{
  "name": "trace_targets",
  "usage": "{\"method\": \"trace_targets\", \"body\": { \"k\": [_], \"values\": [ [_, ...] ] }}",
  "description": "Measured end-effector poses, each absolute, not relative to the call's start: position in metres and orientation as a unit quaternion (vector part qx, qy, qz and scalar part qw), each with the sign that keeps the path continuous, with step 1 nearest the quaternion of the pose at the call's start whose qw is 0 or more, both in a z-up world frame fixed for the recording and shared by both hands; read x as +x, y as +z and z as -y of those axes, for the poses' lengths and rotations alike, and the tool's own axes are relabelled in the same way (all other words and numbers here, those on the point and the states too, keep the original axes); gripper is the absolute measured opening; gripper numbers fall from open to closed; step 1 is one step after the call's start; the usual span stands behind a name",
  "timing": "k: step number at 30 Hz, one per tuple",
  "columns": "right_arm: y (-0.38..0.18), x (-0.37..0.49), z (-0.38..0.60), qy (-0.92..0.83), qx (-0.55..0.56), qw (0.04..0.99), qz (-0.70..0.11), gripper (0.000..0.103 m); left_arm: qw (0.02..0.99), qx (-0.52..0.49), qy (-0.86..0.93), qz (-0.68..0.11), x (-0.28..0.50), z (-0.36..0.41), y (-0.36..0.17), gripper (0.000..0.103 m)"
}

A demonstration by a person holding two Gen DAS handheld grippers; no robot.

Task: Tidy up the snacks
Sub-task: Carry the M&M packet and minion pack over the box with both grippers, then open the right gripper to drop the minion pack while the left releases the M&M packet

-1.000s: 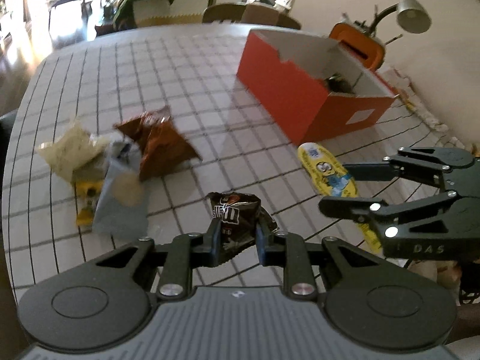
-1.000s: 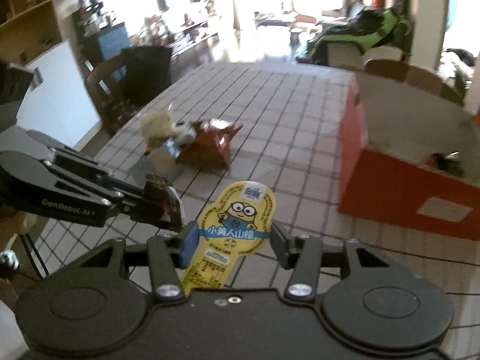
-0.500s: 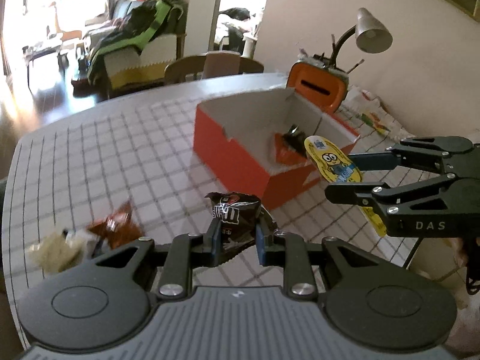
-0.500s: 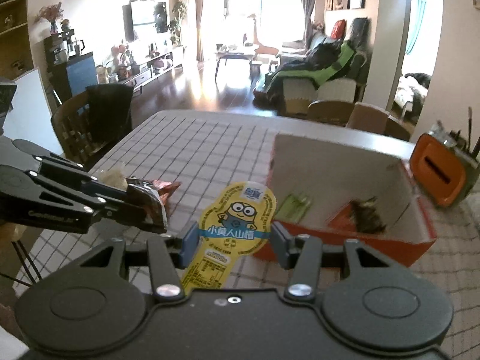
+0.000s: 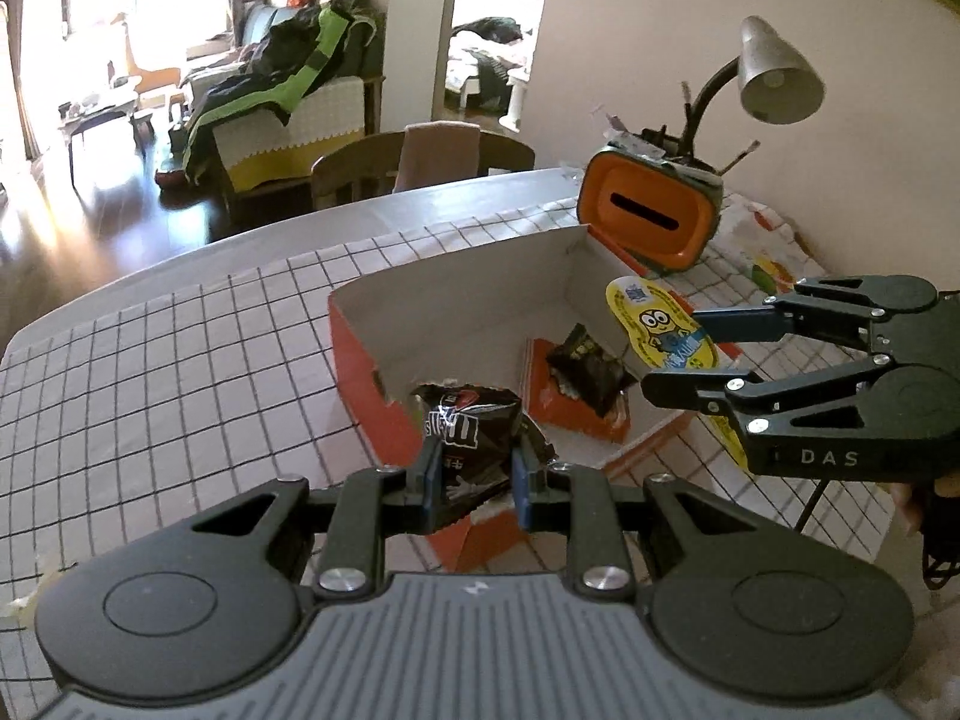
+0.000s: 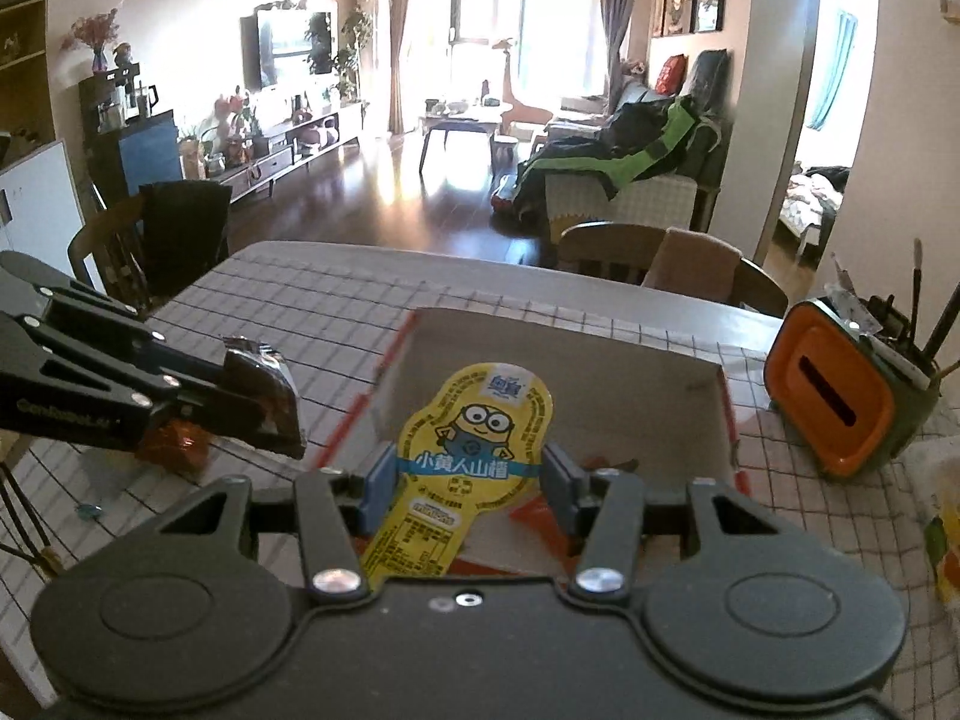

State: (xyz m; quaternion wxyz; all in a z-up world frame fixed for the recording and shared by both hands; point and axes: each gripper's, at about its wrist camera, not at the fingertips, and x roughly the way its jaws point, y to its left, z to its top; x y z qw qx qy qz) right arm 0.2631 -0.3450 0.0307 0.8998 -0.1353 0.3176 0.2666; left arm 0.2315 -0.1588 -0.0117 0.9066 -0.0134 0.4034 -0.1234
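My left gripper [image 5: 474, 474] is shut on a dark brown M&M's packet [image 5: 468, 426] and holds it above the near wall of the orange cardboard box [image 5: 360, 372]. My right gripper [image 6: 468, 477] is shut on a yellow Minions snack pouch [image 6: 474, 438] over the box's near rim [image 6: 720, 396]; it shows in the left wrist view [image 5: 678, 360] too, with the pouch [image 5: 660, 324] over the box's right side. Inside the box lie a dark packet [image 5: 588, 366] and an orange packet [image 5: 564, 408]. The left gripper [image 6: 264, 396] shows at the left of the right wrist view.
An orange pen holder [image 5: 648, 216] and a grey desk lamp [image 5: 774, 72] stand behind the box. A brown snack packet [image 6: 174, 444] lies on the checked tablecloth [image 5: 180, 372] under the left gripper. Chairs [image 6: 612, 252] stand at the table's far edge.
Both grippers have moved with their snacks from the table's middle toward the orange box and now hang over it. The loose snack pile has dropped out of the left wrist view.
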Motion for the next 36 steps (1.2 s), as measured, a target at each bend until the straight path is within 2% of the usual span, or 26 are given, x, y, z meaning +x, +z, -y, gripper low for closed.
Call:
{"method": "trace_targets", "body": {
  "k": [8, 21, 28, 36],
  "values": [
    [0.009, 0.32, 0.364, 0.278, -0.157, 0.884, -0.341, 0.05, 0.892, -0.033, -0.081, -0.443, 0.29, 0.184, -0.039, 0.023],
    [-0.037, 0.39, 0.349, 0.313, -0.2, 0.837, -0.402, 0.05, 0.858, 0.02, -0.054, -0.511, 0.348, 0.218, -0.085, 0.023],
    [-0.055, 0.395, 0.337, 0.326, -0.24, 0.81, -0.425, 0.05, 0.834, 0.009, -0.045, -0.55, 0.367, 0.22, -0.101, 0.023],
    [-0.061, 0.406, 0.338, 0.338, -0.235, 0.8, -0.436, 0.051, 0.818, 0.02, -0.051, -0.573, 0.378, 0.227, -0.114, 0.023]
  ]
}}
